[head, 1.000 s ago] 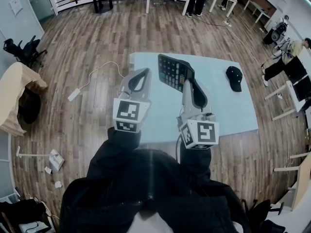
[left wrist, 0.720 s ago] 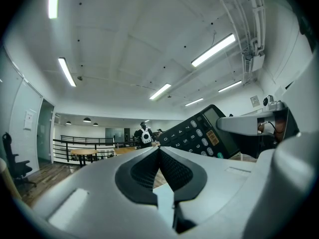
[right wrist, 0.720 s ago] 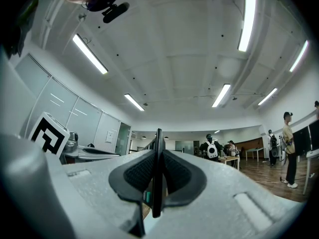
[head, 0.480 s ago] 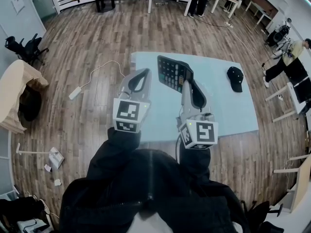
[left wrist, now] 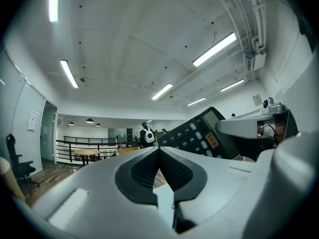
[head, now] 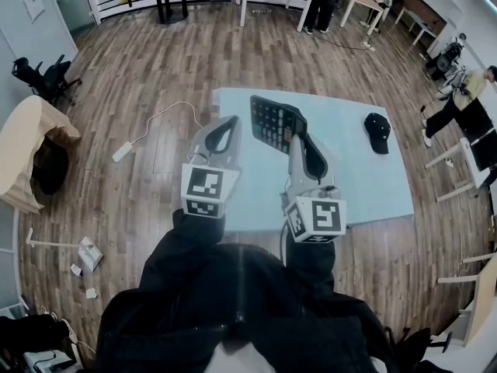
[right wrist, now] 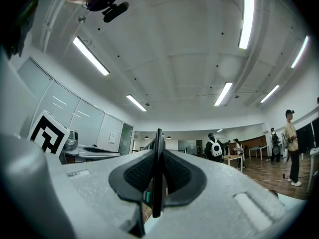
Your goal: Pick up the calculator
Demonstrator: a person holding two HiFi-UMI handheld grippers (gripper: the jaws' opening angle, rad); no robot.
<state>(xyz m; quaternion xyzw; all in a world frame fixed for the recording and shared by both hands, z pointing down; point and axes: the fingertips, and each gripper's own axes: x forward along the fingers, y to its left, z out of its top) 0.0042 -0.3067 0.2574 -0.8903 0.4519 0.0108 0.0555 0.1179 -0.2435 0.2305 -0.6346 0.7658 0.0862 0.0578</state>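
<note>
The black calculator (head: 277, 120) is lifted off the light blue table (head: 365, 177), its key face turned toward the left. My right gripper (head: 299, 133) is shut on its near edge; in the right gripper view the calculator (right wrist: 158, 173) shows edge-on, clamped between the pads. From the left gripper view the calculator (left wrist: 199, 137) hangs in the air at the right, keys and display visible. My left gripper (head: 231, 120) is held level to the left of it, jaws together with nothing between them (left wrist: 159, 151).
A black cap (head: 377, 129) lies on the table's far right part. A white cable with a power adapter (head: 122, 151) runs over the wood floor at the left. People stand by desks at the back and at the right edge.
</note>
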